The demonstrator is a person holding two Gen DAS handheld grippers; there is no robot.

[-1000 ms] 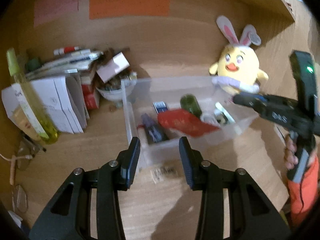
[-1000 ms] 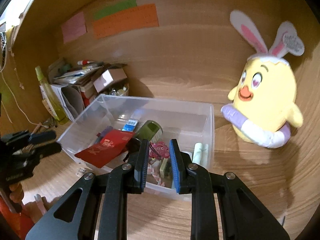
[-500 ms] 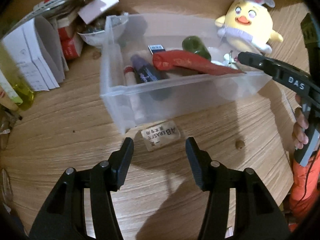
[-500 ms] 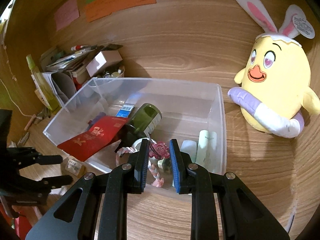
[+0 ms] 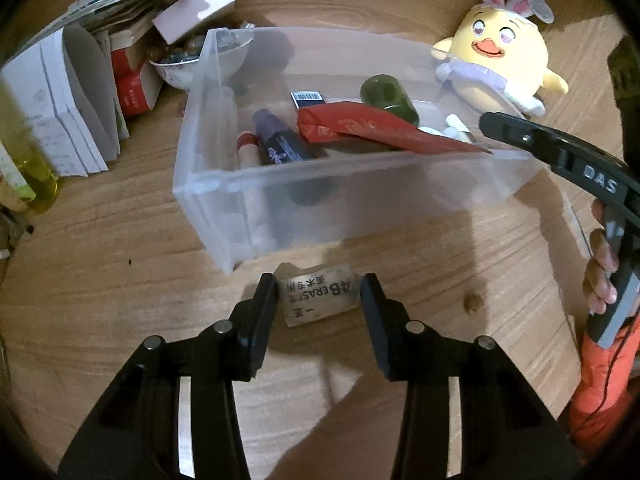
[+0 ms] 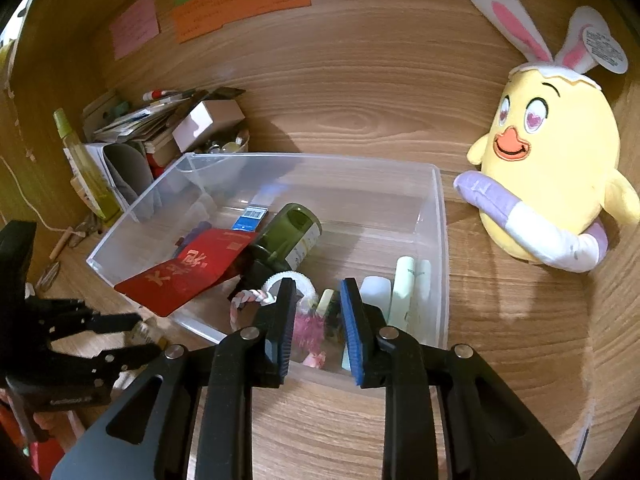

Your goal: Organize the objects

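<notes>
A pale eraser (image 5: 318, 296) with black print lies on the wooden table, just in front of the clear plastic bin (image 5: 360, 172). My left gripper (image 5: 319, 286) points down over it, one finger on each side. Its jaws are closing, and a thin gap still shows at the right pad. The bin (image 6: 440, 216) holds a red packet (image 6: 192, 268), a green bottle (image 6: 292, 232), a purple tube (image 5: 276, 144) and small items. My right gripper (image 6: 318, 292) hovers over the bin's near wall. Its jaws stand narrowly apart, opening slightly, with nothing between them.
A yellow plush chick (image 6: 548, 180) with rabbit ears sits right of the bin. To the left are stacked papers and boxes (image 5: 68, 120), a bowl of beads (image 5: 188, 64) and a yellow spray bottle (image 5: 32, 176). Sticky notes (image 6: 240, 4) hang on the back wall.
The left gripper sank toward the table and tilted down onto the eraser; its jaws widened, then narrowed around it. The right gripper edged closer over the bin.
</notes>
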